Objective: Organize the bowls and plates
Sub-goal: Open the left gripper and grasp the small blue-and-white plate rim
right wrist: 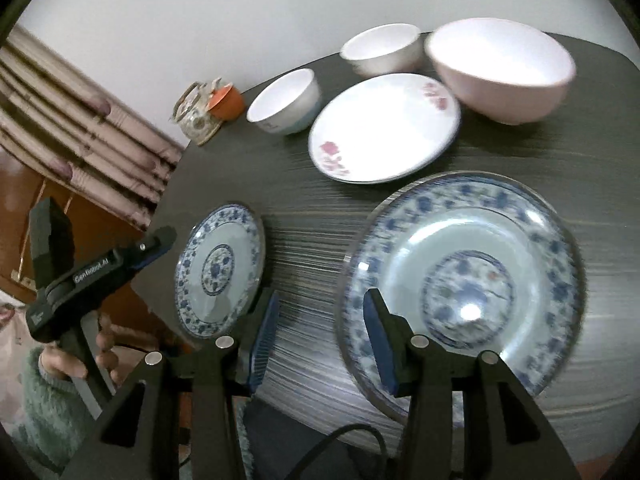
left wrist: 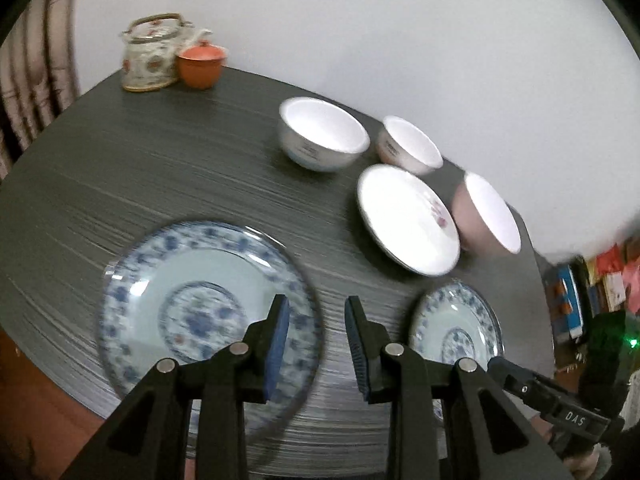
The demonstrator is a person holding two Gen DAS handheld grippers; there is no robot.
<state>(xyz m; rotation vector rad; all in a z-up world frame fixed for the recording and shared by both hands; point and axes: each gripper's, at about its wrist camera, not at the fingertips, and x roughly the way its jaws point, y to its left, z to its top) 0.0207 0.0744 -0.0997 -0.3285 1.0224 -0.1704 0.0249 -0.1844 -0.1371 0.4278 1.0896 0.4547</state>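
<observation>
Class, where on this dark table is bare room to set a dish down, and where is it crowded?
Bare: the dark table between floral teapot and left blue-patterned plate; also between both blue plates. Crowded: the white bowls corner.

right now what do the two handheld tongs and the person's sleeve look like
Both tongs are black plastic: the left tongs and right tongs have angular fingers with round silver pins and ribbed blue pads. The right wrist view shows white lettering on the left one's body, a dark cable below, and a fuzzy grey-green sleeve.

Home dining table [left wrist: 160, 168], curtain [right wrist: 80, 128], teapot [left wrist: 150, 54]
</observation>
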